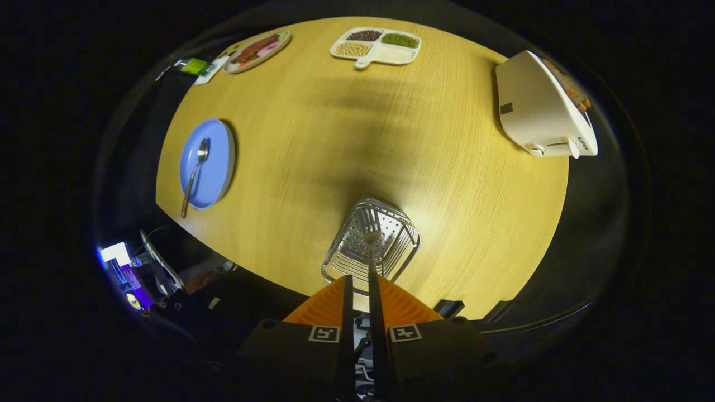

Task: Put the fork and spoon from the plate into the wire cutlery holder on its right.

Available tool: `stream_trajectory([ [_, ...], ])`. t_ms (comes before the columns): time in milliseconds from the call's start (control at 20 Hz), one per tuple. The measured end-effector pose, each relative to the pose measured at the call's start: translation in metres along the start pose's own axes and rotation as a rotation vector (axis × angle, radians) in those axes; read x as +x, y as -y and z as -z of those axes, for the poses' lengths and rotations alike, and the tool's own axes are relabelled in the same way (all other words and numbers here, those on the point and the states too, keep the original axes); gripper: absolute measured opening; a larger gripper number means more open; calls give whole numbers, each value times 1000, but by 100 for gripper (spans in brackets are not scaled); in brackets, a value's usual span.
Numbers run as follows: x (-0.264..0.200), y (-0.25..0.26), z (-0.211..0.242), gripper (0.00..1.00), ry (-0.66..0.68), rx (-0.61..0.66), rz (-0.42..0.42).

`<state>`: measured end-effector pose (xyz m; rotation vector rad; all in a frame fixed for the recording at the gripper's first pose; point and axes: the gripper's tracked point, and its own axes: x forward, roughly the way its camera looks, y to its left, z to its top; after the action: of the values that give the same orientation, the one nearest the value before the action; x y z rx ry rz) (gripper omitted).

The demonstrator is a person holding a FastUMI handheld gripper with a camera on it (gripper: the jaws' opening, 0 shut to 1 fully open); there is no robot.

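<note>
Fingers (347, 296) pinch the slim steel fork (371, 234) tines-down over the square wire cutlery holder (373, 243) at lower centre, ready for dropping.

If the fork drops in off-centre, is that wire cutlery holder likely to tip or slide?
The wire cutlery holder is open wire, so probably light, and may slide on the smooth table. Its squat, broad footprint should resist tipping. The fork, clamped in the tool, looks thin and stiff, likely too light to knock it over. The spoon lies on the plate.

Gripper (360, 298) jaws clamp fork (371, 234) above wire cutlery holder (385, 259)
</note>
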<state>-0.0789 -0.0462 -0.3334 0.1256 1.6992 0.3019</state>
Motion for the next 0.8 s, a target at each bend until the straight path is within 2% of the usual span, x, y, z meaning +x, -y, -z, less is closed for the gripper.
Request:
stream_trajectory([
  [200,-30,-70,-20,17,200,-3,-131],
  [400,-41,-152,-33,52,285,-12,-261],
  [650,-14,-252,-51,56,273,-11,-386],
  [800,9,-295,-64,56,249,-5,-404],
])
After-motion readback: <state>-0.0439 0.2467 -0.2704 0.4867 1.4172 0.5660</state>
